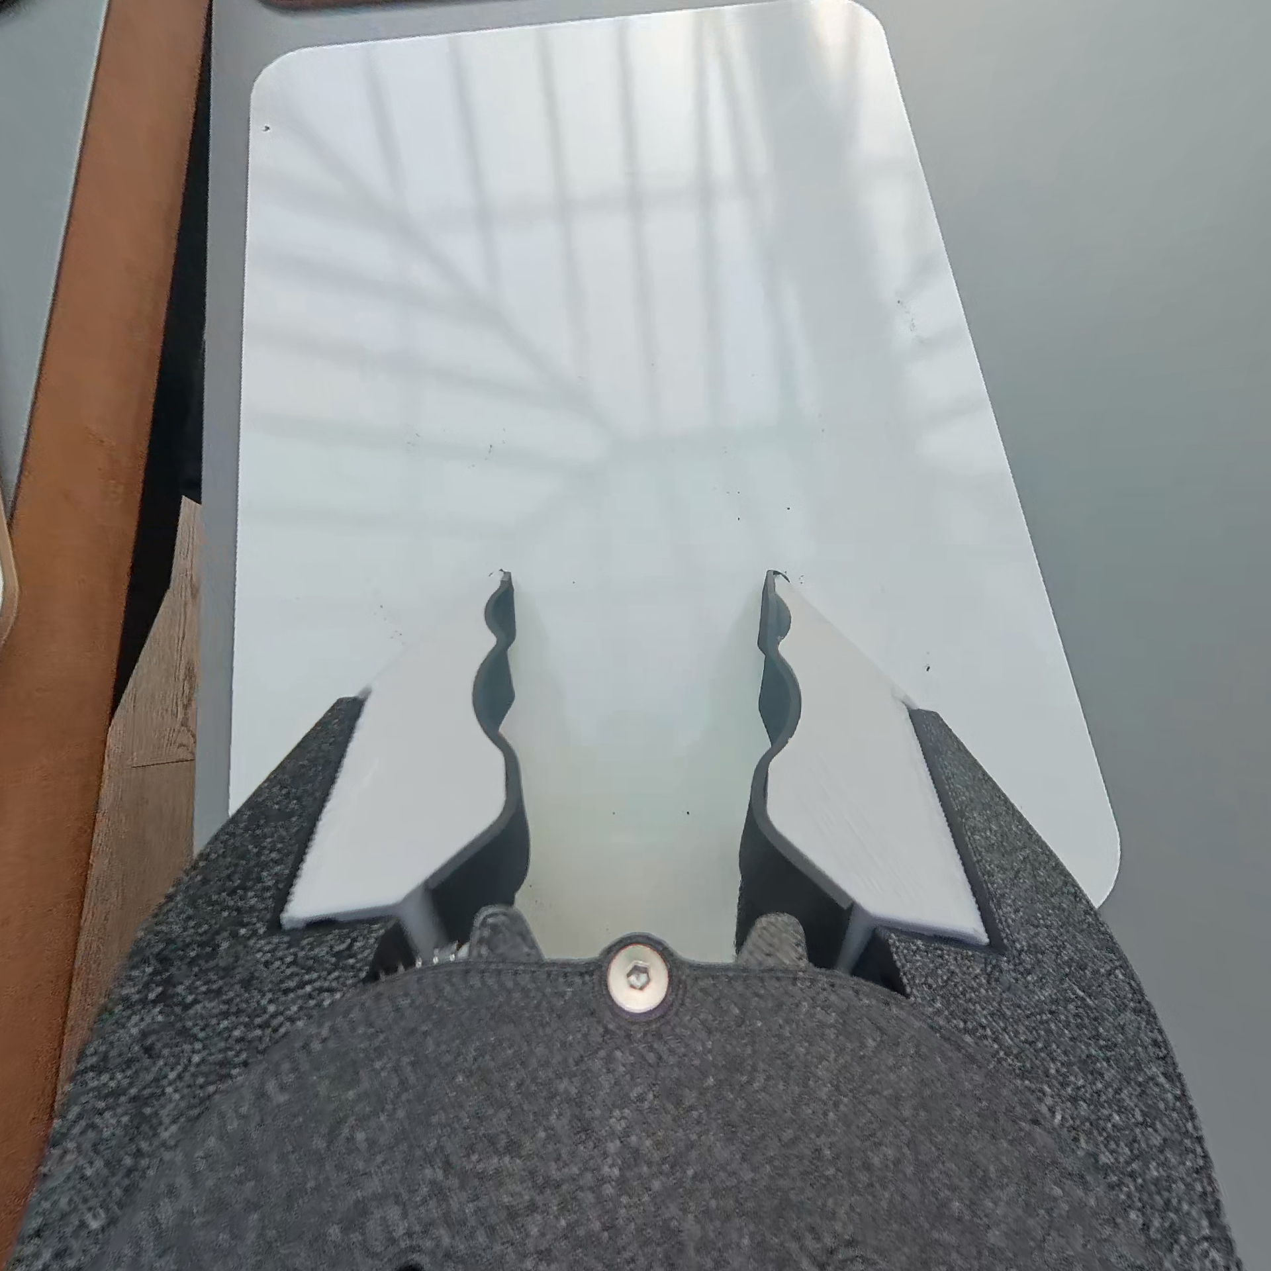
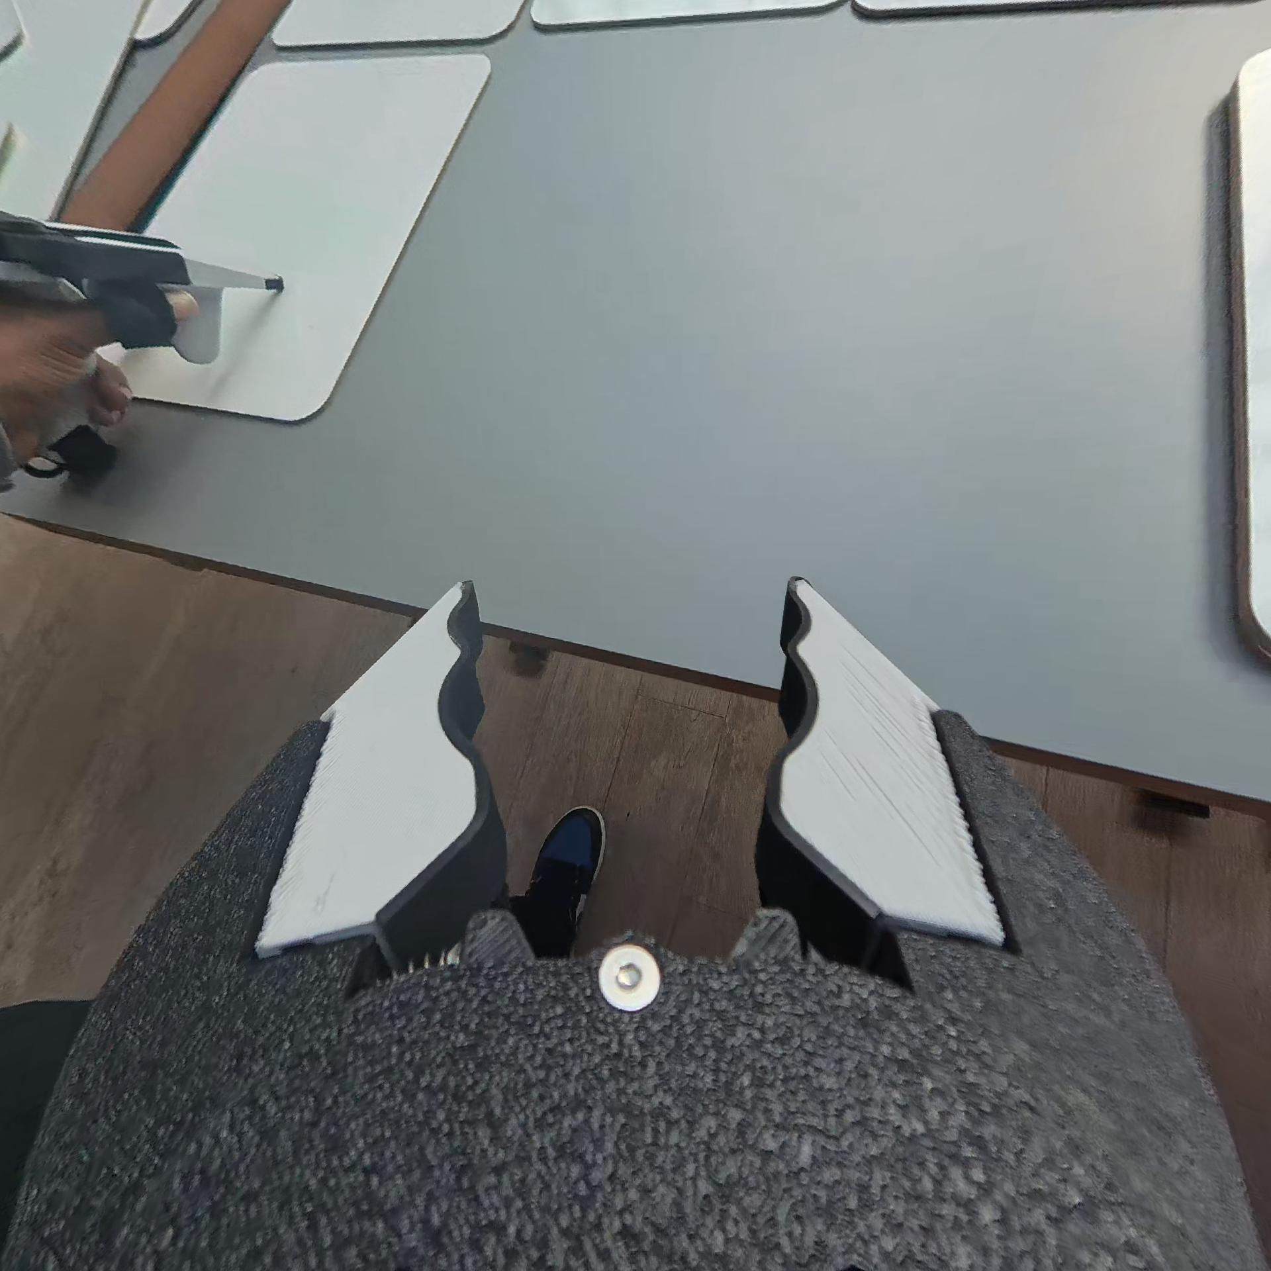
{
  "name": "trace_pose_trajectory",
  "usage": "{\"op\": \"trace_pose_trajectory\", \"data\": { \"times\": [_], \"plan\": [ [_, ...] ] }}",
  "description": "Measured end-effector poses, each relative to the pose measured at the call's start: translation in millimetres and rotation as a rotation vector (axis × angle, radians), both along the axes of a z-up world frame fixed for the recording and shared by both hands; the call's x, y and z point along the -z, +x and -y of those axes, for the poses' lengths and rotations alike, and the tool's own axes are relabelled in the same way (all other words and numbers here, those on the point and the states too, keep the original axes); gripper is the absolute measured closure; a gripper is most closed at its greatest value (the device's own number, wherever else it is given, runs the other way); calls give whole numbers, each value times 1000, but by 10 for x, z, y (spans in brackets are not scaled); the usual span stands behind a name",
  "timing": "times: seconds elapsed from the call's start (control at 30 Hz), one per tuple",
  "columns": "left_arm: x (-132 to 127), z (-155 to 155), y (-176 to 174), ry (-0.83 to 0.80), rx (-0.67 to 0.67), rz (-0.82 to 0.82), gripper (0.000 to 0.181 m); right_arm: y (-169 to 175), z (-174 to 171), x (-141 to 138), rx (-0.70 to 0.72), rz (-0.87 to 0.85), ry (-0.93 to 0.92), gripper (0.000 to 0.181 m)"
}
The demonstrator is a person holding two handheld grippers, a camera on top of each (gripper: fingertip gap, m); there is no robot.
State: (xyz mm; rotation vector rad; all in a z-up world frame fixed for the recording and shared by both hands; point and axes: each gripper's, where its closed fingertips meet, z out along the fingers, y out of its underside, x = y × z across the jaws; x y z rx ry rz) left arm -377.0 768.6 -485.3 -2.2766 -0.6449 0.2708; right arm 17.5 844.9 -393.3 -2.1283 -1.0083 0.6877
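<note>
Both grippers open and empty above a dark grey table set with white mats.

The left gripper [image 1: 636, 584], jaws spread wide and holding nothing, hovers over the near half of a glossy white rounded-corner rectangular mat [image 1: 550, 309] lying flat on the matte grey tabletop [image 1: 1135, 344]; contact cannot be told. The right gripper [image 2: 629, 591], equally wide and empty, hangs at the table's near edge, above brown wood-plank flooring [image 2: 172, 688] and a black-and-blue shoe [image 2: 571, 853], well apart from that mat.
</note>
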Motion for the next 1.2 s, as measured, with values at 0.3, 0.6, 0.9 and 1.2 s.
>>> {"op": "trace_pose_trajectory", "data": {
  "times": [0.3, 0.6, 0.9, 1.2],
  "plan": [
    [0, 331, 759, -31, 61, 16, 119, 808, 21, 215, 148, 13, -14, 91],
    [-10, 491, 979, -130, 19, 101, 136, 1310, 356, 268, 118, 10, -35, 93],
    [-53, 814, 179, -145, -150, 202, 90, 1650, 378, 299, 128, 53, -49, 95],
    [27, 906, 255, -228, -52, 150, 97, 1311, 409, 342, 69, 59, -65, 96]
  ]
}}
